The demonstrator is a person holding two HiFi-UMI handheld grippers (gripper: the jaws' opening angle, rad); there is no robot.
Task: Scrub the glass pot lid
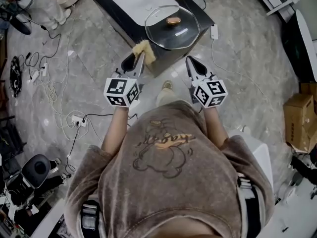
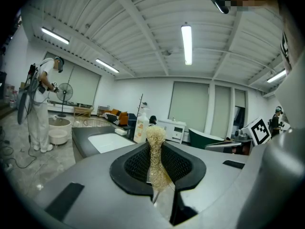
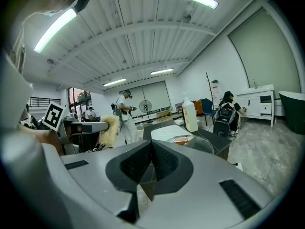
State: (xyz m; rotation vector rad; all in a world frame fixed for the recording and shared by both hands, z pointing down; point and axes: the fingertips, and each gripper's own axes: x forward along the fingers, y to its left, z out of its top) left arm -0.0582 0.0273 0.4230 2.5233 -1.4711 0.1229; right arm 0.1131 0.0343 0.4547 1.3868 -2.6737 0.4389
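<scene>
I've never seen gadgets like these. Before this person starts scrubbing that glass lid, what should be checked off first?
1. Scrubber held: ok. The left gripper has its jaws shut on a fibrous scrubber.
2. Right gripper free: ok. The right gripper is shut with nothing between its jaws.
3. Lid placed for scrubbing: ok. The glass lid lies with its knob up on the dark table, ahead of both grippers.
4. Scrubber on the glass: not ok. It hangs short of the lid, not touching it.
5. Lid wet or soapy: cannot tell.
</scene>
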